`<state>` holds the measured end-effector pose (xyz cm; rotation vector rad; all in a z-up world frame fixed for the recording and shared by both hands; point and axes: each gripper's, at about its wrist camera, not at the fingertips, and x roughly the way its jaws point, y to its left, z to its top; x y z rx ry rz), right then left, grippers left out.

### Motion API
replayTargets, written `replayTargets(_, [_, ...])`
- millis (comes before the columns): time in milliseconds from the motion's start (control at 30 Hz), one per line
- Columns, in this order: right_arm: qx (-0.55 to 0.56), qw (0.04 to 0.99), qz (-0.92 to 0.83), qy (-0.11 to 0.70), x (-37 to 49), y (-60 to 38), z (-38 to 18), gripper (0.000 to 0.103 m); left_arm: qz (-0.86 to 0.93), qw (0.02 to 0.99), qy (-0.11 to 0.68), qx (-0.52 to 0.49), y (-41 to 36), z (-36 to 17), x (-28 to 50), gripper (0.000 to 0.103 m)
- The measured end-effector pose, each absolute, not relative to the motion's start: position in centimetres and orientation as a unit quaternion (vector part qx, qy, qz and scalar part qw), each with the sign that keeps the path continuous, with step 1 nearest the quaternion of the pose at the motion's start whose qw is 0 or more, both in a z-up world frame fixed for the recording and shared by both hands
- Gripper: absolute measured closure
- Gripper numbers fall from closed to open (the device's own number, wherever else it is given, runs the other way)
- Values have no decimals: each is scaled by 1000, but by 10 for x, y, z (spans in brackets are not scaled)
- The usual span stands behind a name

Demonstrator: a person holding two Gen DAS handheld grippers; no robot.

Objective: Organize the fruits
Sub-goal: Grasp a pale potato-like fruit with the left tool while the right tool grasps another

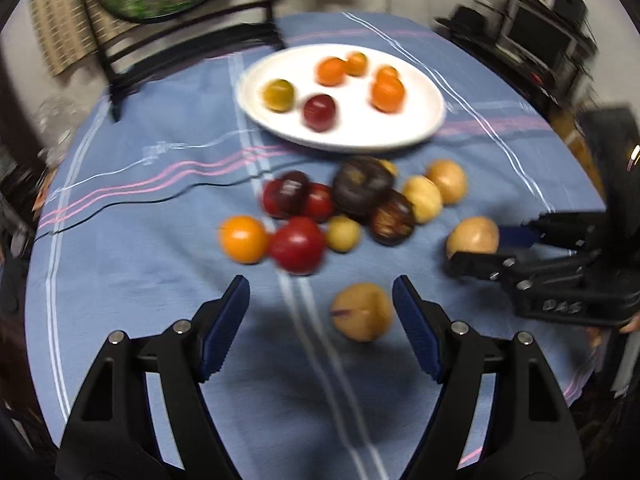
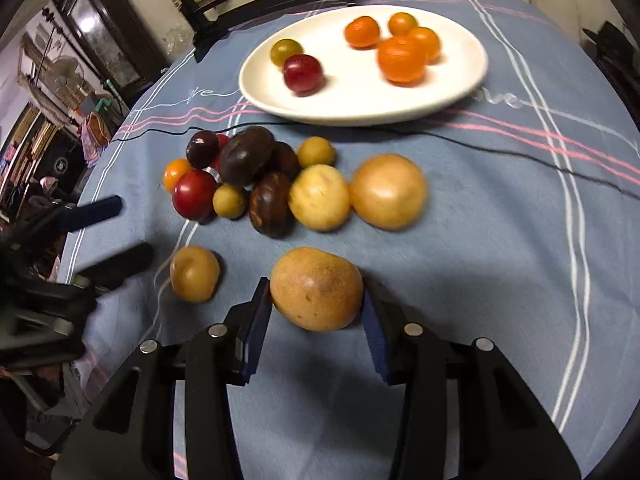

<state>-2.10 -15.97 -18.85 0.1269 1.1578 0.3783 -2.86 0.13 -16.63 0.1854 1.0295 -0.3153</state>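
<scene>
Handwritten "DAS" on right tongs (image 1: 476,254) body; blurred.

Left gripper (image 1: 320,320), right gripper (image 2: 316,312), black angular plastic arms, ridged blue pads, silver round screws

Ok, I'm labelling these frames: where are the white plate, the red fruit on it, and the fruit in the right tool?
white plate (image 2: 460,92), right wrist view, bare rim
red fruit (image 2: 303,73), right wrist view, middle
tan fruit (image 2: 316,288), right wrist view, middle

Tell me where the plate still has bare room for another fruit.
The white plate is bare in its near middle, between the red fruit and the big orange, and along its near rim. The far right, where the oranges cluster, is crowded.
</scene>
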Motion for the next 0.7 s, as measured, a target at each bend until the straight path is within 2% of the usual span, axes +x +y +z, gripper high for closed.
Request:
replayTargets(167, [69,821,165,542,-32,-175,-185,59,-151,837,520,82,-12,-197,-19,30])
replayTargets(200, [69,822,163,541,-35,-178,-184,59,-153,831,528,83,-14,-204,-18,34])
replayTargets(233, [69,823,163,539,-36,-179,-183,59,-155,824,538,87,-15,-209,-18,47])
replayTargets(300, [69,826,163,535,-38,-182,-180,59,-158,824,537,90,-15,-212,-22,54])
replayTargets(333, [70,827,163,534,-38,-183,-179,59,-160,823,538,86,-15,-211,-22,62])
replayTargets(467, [71,829,168,528,-36,-182,-176,59,-149,833,528,71,-10,-197,-24,62])
replayTargets(700, [68,842,184,503,-31,-179,-150,59,-147,867,475,39,4,-136,-18,62])
